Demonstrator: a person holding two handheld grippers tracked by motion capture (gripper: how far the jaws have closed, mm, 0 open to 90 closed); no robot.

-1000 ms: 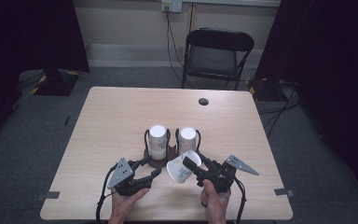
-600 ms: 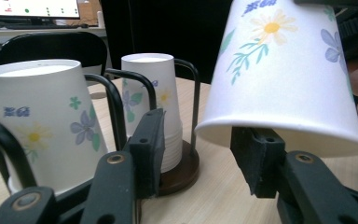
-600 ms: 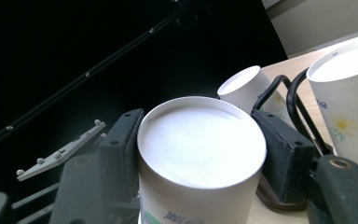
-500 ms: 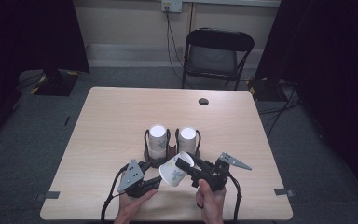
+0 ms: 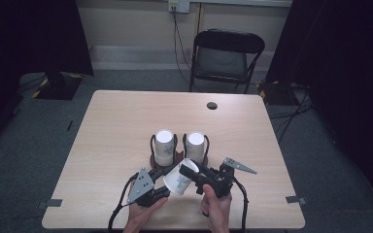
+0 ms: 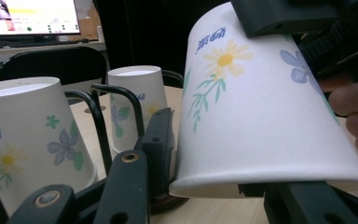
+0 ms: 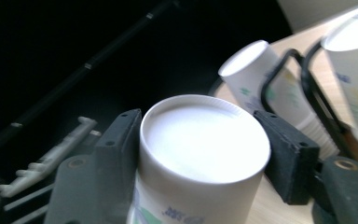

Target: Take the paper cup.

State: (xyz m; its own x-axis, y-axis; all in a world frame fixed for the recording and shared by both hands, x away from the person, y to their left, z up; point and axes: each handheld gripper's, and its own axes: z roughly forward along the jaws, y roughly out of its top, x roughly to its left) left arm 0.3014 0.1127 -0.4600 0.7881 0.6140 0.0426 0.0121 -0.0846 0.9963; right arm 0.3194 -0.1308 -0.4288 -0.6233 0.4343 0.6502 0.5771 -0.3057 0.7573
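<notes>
A flowered paper cup (image 5: 178,178) hangs tilted between both grippers at the table's near edge. My left gripper (image 5: 166,188) has its jaws round the wide rim; in the left gripper view the cup (image 6: 261,102) lies pressed between them, and they have just been closing. My right gripper (image 5: 190,173) straddles the cup's base (image 7: 200,154); its jaws have just been opening, one pad lies against the cup and the other stands a sliver off. Two more cups (image 5: 164,144) (image 5: 194,144) stand upside down in a dark wire-looped holder (image 5: 151,145) just behind.
The holder's wire loops (image 6: 98,100) rise close beside my left jaw. A black folding chair (image 5: 226,56) stands beyond the far table edge, with a dark round hole (image 5: 212,105) in the tabletop near it. Bare wood lies left and right of the hands.
My left gripper has moved right to the cup and narrowed onto its rim. The right gripper brought the cup slightly left and down, and its jaws have parted a little.
</notes>
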